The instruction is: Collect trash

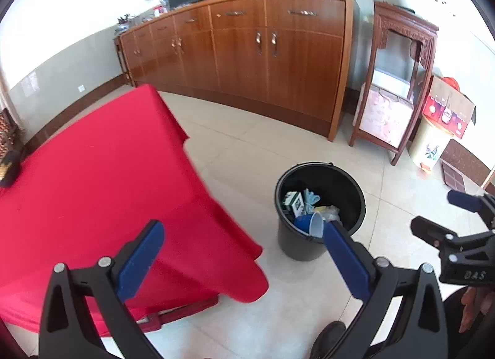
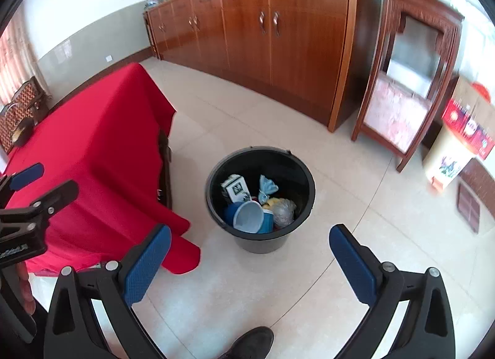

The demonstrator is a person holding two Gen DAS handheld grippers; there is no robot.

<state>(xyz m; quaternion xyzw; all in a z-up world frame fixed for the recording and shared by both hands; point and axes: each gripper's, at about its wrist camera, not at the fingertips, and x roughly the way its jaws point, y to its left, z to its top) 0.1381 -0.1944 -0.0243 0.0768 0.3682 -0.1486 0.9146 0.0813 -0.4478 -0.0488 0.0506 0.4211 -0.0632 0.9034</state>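
A black bin [image 2: 260, 201] is seen standing on the tiled floor [image 2: 278, 291], just beside the corner of a table draped in a red cloth [image 2: 102, 148]. Trash is held inside it: a blue cup [image 2: 249, 216] lying on its side, a small printed carton [image 2: 235, 189], a light blue glove [image 2: 266, 189] and crumpled clear plastic [image 2: 284, 211]. The right gripper [image 2: 247, 261] is held above the floor near the bin, its jaws spread wide and nothing gripped. The left gripper [image 1: 244, 261] is likewise spread wide and empty, between table edge and bin. A wooden cabinet [image 1: 247, 53] is seen along the wall behind, and a dark shoe [image 2: 252, 343] at the lower edge.
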